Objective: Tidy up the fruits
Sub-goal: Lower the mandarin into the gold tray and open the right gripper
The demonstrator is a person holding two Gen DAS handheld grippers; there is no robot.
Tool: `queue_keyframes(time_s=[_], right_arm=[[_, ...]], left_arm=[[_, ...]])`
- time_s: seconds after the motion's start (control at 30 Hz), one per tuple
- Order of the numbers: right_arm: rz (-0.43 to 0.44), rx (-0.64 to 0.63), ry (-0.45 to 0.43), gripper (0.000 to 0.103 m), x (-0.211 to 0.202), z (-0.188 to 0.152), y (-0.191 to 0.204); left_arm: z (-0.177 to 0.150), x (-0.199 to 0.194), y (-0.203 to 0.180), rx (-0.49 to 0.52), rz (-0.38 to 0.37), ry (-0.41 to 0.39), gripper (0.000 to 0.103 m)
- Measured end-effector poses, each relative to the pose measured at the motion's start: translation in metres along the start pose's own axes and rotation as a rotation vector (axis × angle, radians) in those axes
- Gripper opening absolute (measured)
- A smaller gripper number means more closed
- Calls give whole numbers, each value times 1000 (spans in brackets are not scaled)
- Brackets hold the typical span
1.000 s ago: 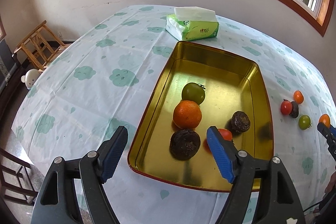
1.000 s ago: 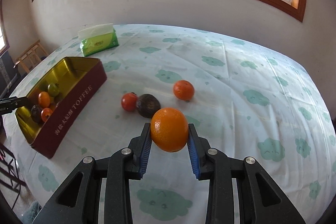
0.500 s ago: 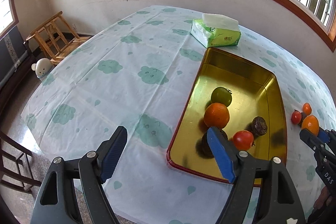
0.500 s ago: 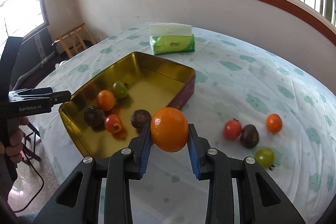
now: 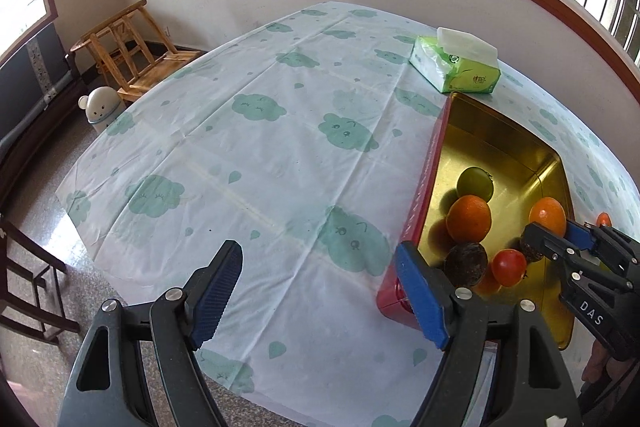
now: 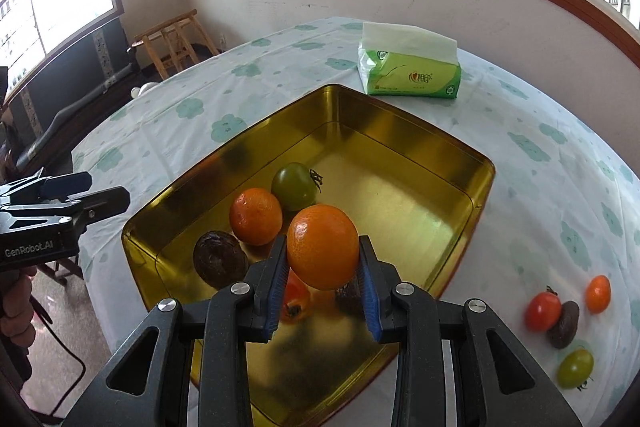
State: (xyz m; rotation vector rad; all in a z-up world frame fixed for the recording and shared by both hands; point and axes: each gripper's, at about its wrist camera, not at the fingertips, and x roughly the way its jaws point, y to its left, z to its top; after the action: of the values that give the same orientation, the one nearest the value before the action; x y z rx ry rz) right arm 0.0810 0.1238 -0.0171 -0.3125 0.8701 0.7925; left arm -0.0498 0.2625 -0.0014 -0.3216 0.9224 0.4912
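A: With the right gripper [image 6: 323, 279] clamped on an orange [image 6: 323, 246], what do we report for the jaws?

B: We report both pads pressed to the orange's sides, with the fruit held above the near part of the gold tin [image 6: 460, 163]. The left gripper [image 5: 316, 295] stands wide apart with nothing between its pads, over the tablecloth [image 5: 256, 163] beside the tin.

A: What do we count as done?

B: In the tin we see a green tomato [image 6: 294, 186], a second orange [image 6: 255, 215], a dark fruit [image 6: 219, 258], and two more partly hidden behind the gripper.

A: And left?

B: Four fruits lie on the cloth right of the tin: a red tomato [image 6: 543, 311], a dark one [image 6: 563, 323], a small orange [image 6: 598, 293], a green tomato [image 6: 575, 367]. We judge the task just past halfway.
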Motion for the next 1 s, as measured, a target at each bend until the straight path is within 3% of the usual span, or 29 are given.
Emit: queue_keyframes(time_s=[0.83,0.93,1.0], right_arm=[[-9,-39,77,35,27,2,13],[-11,-39,75,38,27,2,14],[-13,-40,65,45,25,2,13]], left_arm=[[-3,3,13,-23,1,14,76],[-4,3,11,-21,-4,16,76],[-4,2,9,-15,-5,15,76]])
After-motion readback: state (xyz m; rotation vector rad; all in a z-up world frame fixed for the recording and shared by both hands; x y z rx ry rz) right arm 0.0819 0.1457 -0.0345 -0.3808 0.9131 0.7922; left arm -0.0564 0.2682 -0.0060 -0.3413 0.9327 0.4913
